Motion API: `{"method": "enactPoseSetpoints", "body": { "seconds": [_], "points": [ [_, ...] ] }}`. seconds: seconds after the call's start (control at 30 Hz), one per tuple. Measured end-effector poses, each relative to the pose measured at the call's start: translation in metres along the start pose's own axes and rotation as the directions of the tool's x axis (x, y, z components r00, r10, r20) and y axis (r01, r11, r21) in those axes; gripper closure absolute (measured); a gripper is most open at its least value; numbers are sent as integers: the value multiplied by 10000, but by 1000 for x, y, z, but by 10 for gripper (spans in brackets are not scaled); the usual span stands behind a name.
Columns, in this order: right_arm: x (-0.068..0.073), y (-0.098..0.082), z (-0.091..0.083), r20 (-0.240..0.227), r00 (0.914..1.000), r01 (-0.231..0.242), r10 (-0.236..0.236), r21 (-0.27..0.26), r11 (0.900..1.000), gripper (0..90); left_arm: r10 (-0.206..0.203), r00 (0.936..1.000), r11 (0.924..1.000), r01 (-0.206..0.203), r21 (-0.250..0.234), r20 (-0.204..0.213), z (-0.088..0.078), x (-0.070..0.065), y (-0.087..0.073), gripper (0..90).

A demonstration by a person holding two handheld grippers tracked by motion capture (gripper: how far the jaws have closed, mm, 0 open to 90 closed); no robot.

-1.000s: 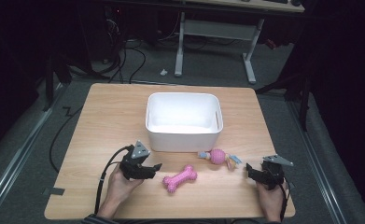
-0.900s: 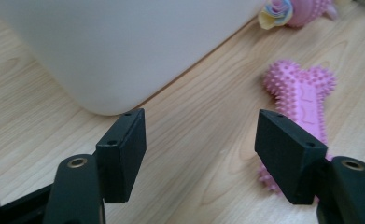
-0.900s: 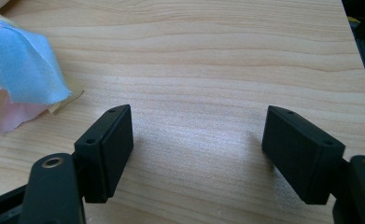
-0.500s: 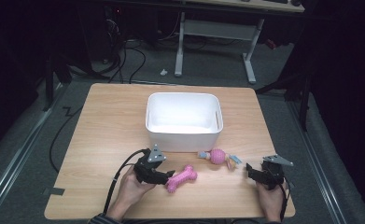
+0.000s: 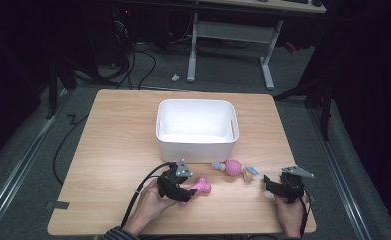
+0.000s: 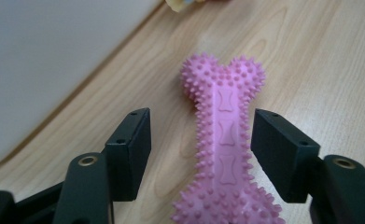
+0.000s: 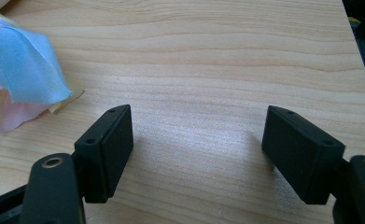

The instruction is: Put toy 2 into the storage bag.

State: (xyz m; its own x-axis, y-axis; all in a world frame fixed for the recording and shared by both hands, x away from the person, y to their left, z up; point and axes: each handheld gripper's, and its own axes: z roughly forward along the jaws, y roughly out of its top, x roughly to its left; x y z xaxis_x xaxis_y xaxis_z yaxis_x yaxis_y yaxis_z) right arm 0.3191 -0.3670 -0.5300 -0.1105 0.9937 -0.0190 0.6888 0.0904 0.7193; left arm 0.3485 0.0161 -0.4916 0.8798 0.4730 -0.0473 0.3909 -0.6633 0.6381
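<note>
Pink spiky bone toy [image 6: 224,140] sits between the spread jaws of the left gripper [image 6: 201,154], not yet pinched.
Toy's long axis runs straight away from the left gripper along its line of sight; the right jaw is close against the shaft, the left jaw has a gap, so closing looks like the next move. In the high view the toy lies on the wooden table [image 5: 113,150] near the front edge, left gripper [image 5: 175,184] over its near end, far end poking out toward the right. Right gripper [image 5: 283,186] is well apart at the front right, jaws spread on bare wood, so the left hand is nearer. Beyond lie a pink ball toy with cloth tails [image 5: 233,167] and the white bin [image 5: 197,145]. Versus a second ago: left gripper has moved right onto the bone; right gripper and the rest are unchanged.
</note>
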Motion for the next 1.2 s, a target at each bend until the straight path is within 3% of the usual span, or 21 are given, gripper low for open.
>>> {"method": "enactPoseSetpoints", "body": {
  "seconds": [0.13,0.5,0.87,1.2],
  "points": [
    [0,0,0,-5,10000,-3,3,0,10000,249,68,9999,9996,-71,274,109,5,-1,1,397],
    [0,0,0,-7,10000,-1,1,-1,10000,249,149,9994,9992,-160,353,323,7,-5,6,423],
    [0,0,0,-29,10000,-10,10,8,10000,249,342,9987,9955,-374,866,381,20,-11,11,469],
    [0,0,0,-35,10000,-5,5,7,10000,249,586,9983,9922,-585,1098,26,22,-14,11,578]
  ]
}}
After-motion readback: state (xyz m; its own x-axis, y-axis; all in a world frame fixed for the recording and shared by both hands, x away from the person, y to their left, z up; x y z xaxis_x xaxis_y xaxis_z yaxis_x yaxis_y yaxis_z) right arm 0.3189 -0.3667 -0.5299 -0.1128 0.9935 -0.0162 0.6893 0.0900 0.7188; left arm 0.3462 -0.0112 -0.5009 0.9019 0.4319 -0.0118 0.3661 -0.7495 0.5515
